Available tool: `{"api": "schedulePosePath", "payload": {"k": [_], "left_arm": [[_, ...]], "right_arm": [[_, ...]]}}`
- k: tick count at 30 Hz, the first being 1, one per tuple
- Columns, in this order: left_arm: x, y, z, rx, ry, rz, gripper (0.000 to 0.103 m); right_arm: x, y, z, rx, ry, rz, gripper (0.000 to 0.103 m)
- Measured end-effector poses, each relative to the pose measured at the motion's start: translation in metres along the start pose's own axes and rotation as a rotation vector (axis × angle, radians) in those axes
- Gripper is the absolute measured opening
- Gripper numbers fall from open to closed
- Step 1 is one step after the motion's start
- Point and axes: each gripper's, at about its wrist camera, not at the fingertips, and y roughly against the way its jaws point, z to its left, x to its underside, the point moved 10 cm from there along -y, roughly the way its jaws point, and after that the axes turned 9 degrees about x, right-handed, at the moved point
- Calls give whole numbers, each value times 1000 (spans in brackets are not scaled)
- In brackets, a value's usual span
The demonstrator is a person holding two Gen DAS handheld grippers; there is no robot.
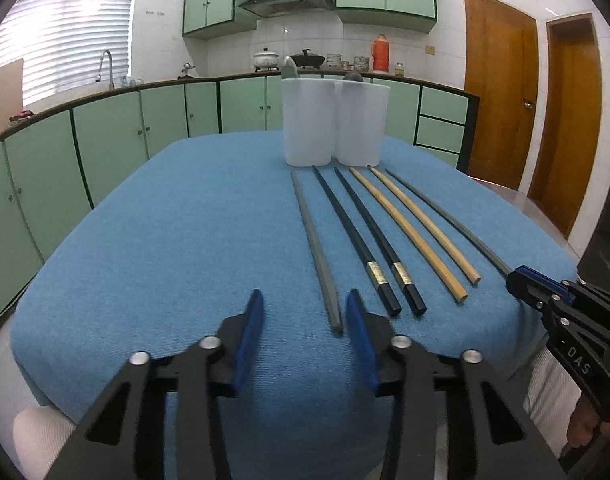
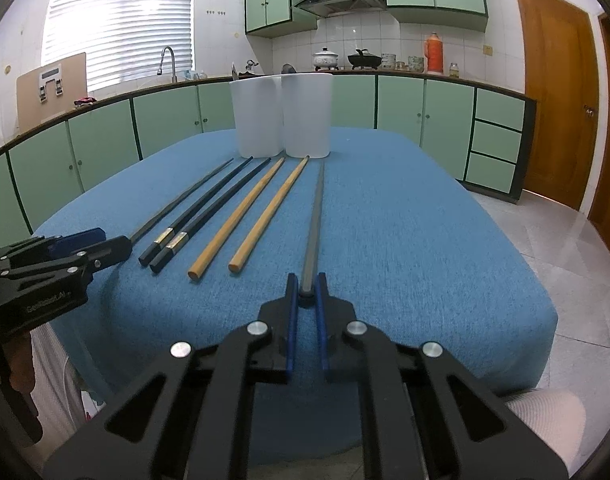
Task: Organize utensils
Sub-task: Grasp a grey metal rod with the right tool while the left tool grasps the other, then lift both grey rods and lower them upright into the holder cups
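Observation:
Several chopsticks lie side by side on the blue tablecloth (image 1: 165, 240): a grey one (image 1: 315, 248) at the left, a black pair (image 1: 369, 240), a wooden pair (image 1: 417, 232) and a second grey one (image 2: 313, 224) at the right. Two white cups (image 1: 333, 124) stand behind their tips. My left gripper (image 1: 303, 312) is open, its right finger beside the near end of the left grey chopstick. My right gripper (image 2: 307, 286) is shut on the near end of the right grey chopstick, which rests along the cloth; it also shows in the left wrist view (image 1: 537, 288).
The cups (image 2: 283, 116) hold utensils whose tops just show above the rims. Green kitchen cabinets (image 1: 105, 136) and a counter with pots run behind the table. Wooden doors (image 1: 501, 92) stand at the right. The table's front edge is right under both grippers.

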Motion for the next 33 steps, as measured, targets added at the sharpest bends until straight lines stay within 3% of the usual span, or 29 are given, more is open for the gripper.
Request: {"api": "schedulePosePath", "payload": {"k": [6,9,18,24,33], "left_arm": [[1,-1,-8,14,-4,7,23],[1,-3,-11,12,-9,11,8],[-2,5,-7,-4,-8,2,6],[-25,28,-5,-30,-41,-72,6],[-85,72,-3,-49,-89,-225,6]], "right_arm": [[0,-1,-1,-6,-9,2,8],[0,-1,-2,-6,-9,3,9],[-6,4,-2,1,7,4,7],[-26,21,-6,7,14,-47,7],[-85,55,-20,-3,12,-171,7]]}}
